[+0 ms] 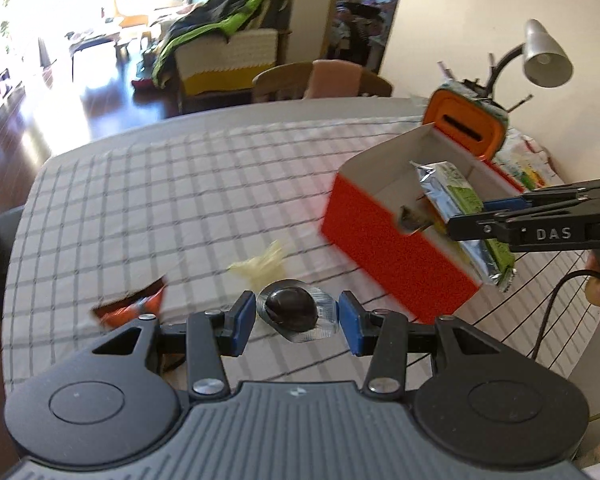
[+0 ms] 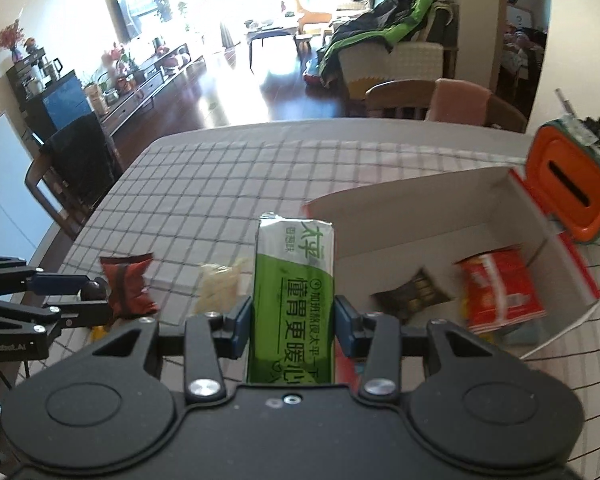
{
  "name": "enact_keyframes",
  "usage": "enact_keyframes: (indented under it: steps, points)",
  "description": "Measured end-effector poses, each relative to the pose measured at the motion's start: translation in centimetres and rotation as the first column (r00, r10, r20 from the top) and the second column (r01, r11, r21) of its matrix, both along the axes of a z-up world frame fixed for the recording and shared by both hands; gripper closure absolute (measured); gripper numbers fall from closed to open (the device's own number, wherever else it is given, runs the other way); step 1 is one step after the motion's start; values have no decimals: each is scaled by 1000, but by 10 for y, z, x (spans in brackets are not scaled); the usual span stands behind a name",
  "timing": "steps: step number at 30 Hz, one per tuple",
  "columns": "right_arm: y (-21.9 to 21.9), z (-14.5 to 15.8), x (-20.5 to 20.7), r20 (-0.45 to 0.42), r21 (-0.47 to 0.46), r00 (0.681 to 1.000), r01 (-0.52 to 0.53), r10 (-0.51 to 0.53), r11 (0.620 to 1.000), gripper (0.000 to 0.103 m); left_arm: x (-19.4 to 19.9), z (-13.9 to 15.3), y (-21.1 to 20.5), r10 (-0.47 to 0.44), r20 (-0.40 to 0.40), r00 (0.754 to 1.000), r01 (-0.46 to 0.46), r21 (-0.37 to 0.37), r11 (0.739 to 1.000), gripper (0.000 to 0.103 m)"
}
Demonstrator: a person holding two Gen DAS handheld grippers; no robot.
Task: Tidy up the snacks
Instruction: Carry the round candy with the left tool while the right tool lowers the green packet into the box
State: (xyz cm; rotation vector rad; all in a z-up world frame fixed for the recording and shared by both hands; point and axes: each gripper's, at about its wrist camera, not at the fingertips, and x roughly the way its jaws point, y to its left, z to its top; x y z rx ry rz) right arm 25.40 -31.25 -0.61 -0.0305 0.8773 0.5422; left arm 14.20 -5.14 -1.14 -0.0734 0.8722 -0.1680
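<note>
The left gripper (image 1: pixel 296 318) clamps a dark round foil-sealed snack (image 1: pixel 292 312); the right gripper (image 2: pixel 294 326) pinches a green-and-silver cracker packet (image 2: pixel 294 280). Only the right view shows inside the red-sided cardboard box (image 2: pixel 420 200) ahead-right: a red packet (image 2: pixel 500 292) and a dark wrapper (image 2: pixel 412 294).

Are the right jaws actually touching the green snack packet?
Touching: the right wrist view shows the right gripper with both blue pads pressed against the green snack packet.

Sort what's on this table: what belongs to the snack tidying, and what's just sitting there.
Job:
green packet in right claw
dark sealed snack in left claw
red box
red-brown pouch
pale snack

Lying about:
desk lamp
orange-lidded container
</note>
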Motion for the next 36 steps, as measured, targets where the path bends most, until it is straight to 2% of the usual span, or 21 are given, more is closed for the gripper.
enact_keyframes:
  steps: [11, 17, 28, 36]
  points:
    - [-68, -7, 46, -2, -20, 999, 43, -43, 999, 61, 53, 15, -93, -96, 49, 994, 93, 43, 995, 58]
    - [-95, -17, 73, -5, -51, 998, 64, -64, 997, 61, 81, 11, -132, -117, 29, 993, 116, 56, 992, 58]
    - [-120, -37, 111, -51, -118, 998, 34, -41, 992, 61, 143, -12, -172, -74, -88, 993, 77, 33, 996, 58]
    - [-113, -55, 136, -109, -167, 994, -20, 1, 986, 62, 185, -38, -183, -7, -204, 979, 10, 17, 1000, 58]
